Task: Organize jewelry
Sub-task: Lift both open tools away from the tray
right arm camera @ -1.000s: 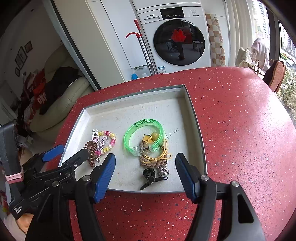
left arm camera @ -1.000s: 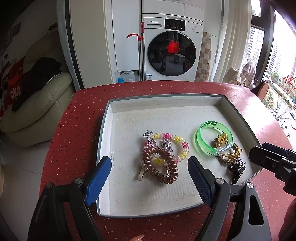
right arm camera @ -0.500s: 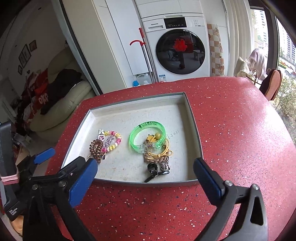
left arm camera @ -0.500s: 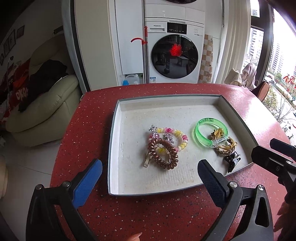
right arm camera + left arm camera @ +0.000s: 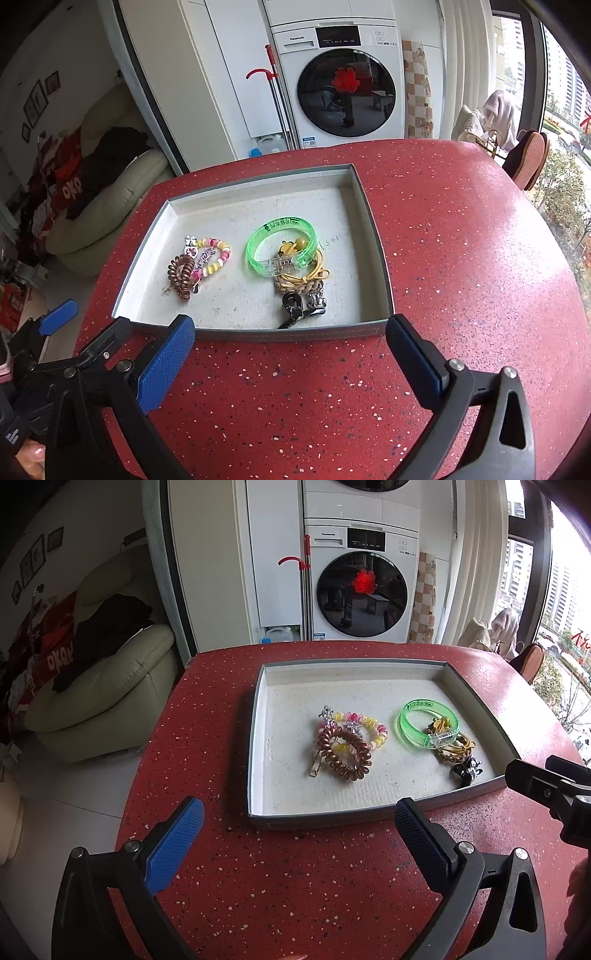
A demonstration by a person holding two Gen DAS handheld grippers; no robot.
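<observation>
A shallow grey tray (image 5: pixel 255 746) (image 5: pixel 380 258) sits on the red speckled table. In it lie a brown coil hair tie (image 5: pixel 345 753) (image 5: pixel 183 275), a pink-and-yellow bead bracelet (image 5: pixel 371 729) (image 5: pixel 218 256), a clear green bangle (image 5: pixel 424 727) (image 5: pixel 280 242), yellow and tan cords (image 5: pixel 456 751) (image 5: pixel 299 282) and a black clip (image 5: pixel 465 771) (image 5: pixel 295 308). My left gripper (image 5: pixel 299 845) is open and empty, over the table in front of the tray's near left corner. My right gripper (image 5: pixel 290 360) is open and empty, in front of the tray's near edge.
The red table (image 5: pixel 295 886) has a rounded edge, with floor and a cream sofa (image 5: pixel 103 686) to the left. A washing machine (image 5: pixel 362 590) stands behind. A window and a chair (image 5: pixel 528 162) are to the right.
Both grippers have pulled back from over the tray toward me, so the tray looks smaller and farther. Both stay open. The jewelry has not moved.
</observation>
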